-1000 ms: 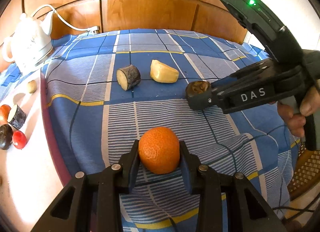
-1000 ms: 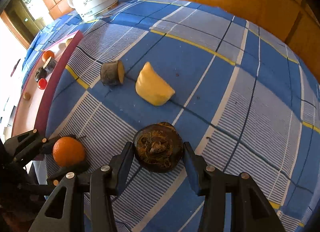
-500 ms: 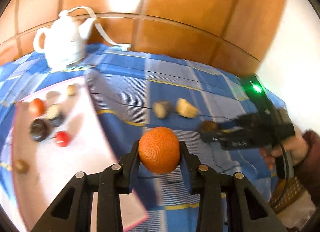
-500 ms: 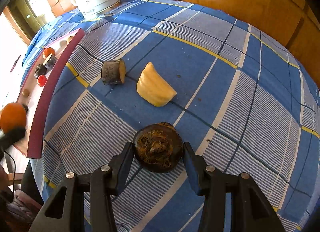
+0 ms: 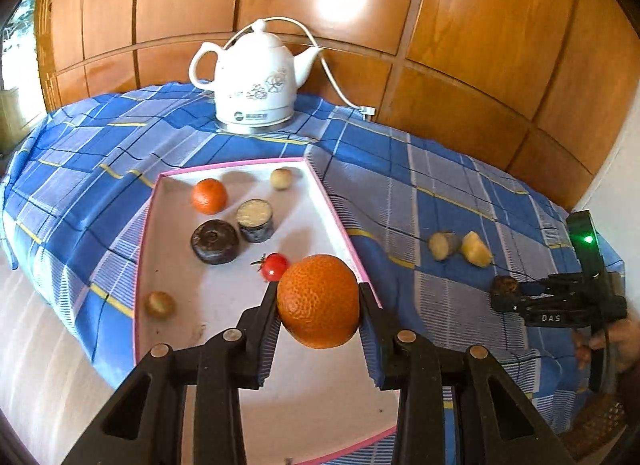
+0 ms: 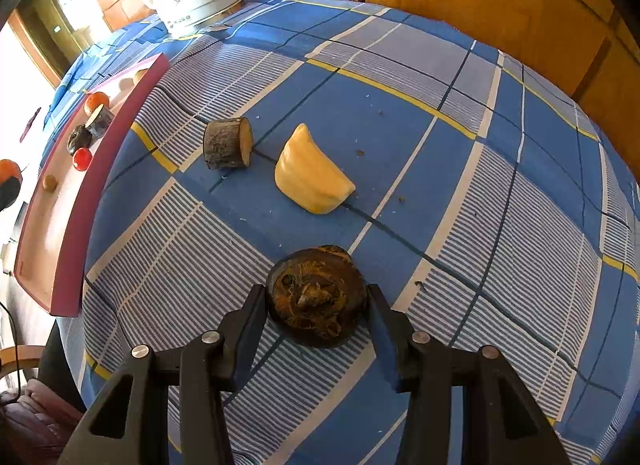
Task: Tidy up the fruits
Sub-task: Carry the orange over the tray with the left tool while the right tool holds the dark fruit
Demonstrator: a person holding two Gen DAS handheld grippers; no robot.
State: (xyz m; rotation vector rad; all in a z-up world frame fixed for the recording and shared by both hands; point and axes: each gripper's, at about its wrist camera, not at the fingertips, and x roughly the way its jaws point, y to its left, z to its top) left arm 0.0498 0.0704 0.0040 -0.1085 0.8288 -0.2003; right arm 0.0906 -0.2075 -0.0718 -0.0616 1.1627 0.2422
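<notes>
My left gripper (image 5: 319, 301) is shut on an orange (image 5: 318, 300) and holds it above the near right part of a white, pink-rimmed tray (image 5: 224, 305). The tray holds several fruits, among them a second orange (image 5: 209, 195), a dark round fruit (image 5: 215, 241) and a cherry tomato (image 5: 274, 266). My right gripper (image 6: 316, 303) is shut on a dark brown round fruit (image 6: 316, 295) just above the blue checked cloth. A dark-skinned cut piece (image 6: 227, 143) and a yellow wedge (image 6: 310, 175) lie on the cloth beyond it.
A white electric kettle (image 5: 253, 77) with a cord stands at the back of the table against wood panelling. The tray (image 6: 68, 201) lies at the left table edge in the right wrist view. The right gripper (image 5: 505, 288) shows at the right of the left wrist view.
My left gripper has carried the orange up and to the left, from the cloth to above the tray. My right gripper has stayed in place, holding the dark fruit.
</notes>
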